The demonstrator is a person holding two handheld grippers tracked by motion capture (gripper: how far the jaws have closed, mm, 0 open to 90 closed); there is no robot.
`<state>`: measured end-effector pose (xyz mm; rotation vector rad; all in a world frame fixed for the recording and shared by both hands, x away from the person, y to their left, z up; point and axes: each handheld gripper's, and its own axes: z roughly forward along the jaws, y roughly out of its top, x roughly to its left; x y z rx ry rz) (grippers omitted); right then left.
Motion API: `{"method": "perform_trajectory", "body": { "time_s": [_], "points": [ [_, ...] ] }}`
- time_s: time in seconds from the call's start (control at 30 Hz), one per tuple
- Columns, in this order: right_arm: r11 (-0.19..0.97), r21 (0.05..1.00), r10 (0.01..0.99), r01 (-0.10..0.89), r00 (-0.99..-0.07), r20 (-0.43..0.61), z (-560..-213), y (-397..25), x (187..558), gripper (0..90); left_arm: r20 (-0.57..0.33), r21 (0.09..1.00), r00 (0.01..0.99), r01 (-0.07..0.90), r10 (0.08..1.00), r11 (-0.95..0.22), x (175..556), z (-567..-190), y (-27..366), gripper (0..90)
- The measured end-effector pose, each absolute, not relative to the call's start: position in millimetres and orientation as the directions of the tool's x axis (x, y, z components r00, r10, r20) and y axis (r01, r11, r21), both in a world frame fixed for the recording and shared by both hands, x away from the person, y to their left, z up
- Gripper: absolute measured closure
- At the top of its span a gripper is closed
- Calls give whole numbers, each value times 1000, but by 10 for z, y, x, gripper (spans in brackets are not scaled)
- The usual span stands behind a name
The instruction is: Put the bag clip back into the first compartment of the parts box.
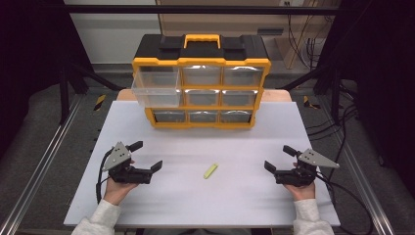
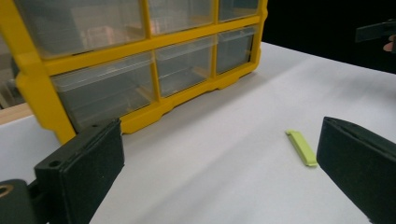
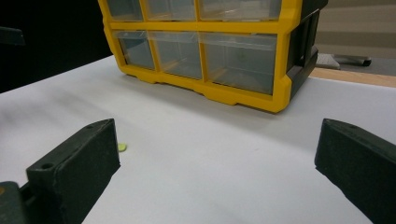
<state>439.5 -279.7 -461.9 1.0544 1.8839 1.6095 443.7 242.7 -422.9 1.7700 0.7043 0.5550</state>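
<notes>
- The left gripper point(image 1: 145, 157) was held released near the bench's point(image 1: 244, 200) left edge; nothing was grasped
- The right gripper point(image 1: 279, 157) was held released near the right edge
- The green strip point(image 1: 210, 171) was laid flat mid-bench, between both, nearer the front edge; the drawer cabinet point(image 1: 200, 63) was stood at the far edge

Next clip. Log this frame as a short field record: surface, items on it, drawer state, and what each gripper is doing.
surface: white table
organizer: yellow and black drawer cabinet at the far side, three rows of three clear drawers
open drawer: top-left drawer pulled out, looks empty
other drawers: pushed in
loose item: small green strip lying flat mid-table, between the grippers, touching neither
left gripper: jaws open, holding nothing, left of the strip
right gripper: jaws open, holding nothing, right of the strip
</notes>
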Motion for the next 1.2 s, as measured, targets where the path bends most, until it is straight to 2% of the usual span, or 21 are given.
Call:
{"method": "perform_trajectory", "body": {
  "time_s": [1.2],
  "points": [
    [34, 964, 778, 262, -612, 139, -4623, -2794, 4397, 4, 36, 908, 776, 238, 629, -345, 4580, -4174, 1664, 1]
  ]
}}
